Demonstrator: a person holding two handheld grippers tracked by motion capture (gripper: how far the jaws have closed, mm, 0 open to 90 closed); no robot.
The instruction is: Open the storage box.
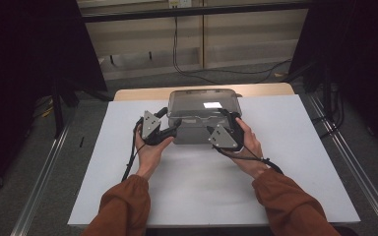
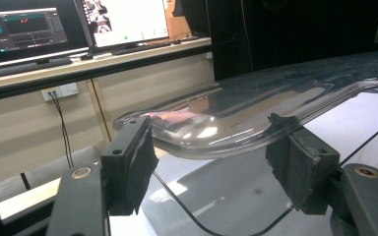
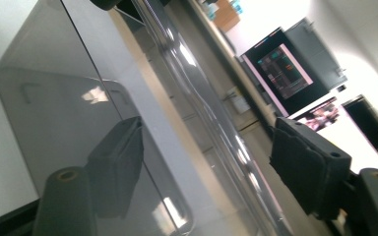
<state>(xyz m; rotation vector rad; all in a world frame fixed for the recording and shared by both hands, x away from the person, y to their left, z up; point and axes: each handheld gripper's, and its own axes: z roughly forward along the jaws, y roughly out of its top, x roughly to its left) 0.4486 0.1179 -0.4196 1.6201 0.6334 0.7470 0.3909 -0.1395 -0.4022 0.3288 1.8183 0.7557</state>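
Evidently the work in hand is the clear plastic box (image 1: 204,115) at the far middle of the white table (image 1: 285,162), and the step looks like getting a purchase on its lid from both front corners. The left gripper (image 1: 173,129) sits at the box's front left corner. In the left gripper view its jaws stand apart with the lip of the clear lid (image 2: 256,105) running between and just above them, and neither pad (image 2: 138,162) seems to press on it. The right gripper (image 1: 225,119) is at the front right corner. In the right gripper view its jaws are also apart, straddling the lid's edge (image 3: 197,98), with one jaw seen through the smoky plastic (so it sits behind a wall or under the lid; I can't tell which from that tilted picture).

I'd judge that nothing is gripped yet. The box stands flat on the table with its lid down, though whether it is latched I cannot tell. The next move calls for both pairs of jaws to close on the lid's lip evenly, then lift together, since a one-sided pull would likely twist the thin lid or drag the light box across the table.
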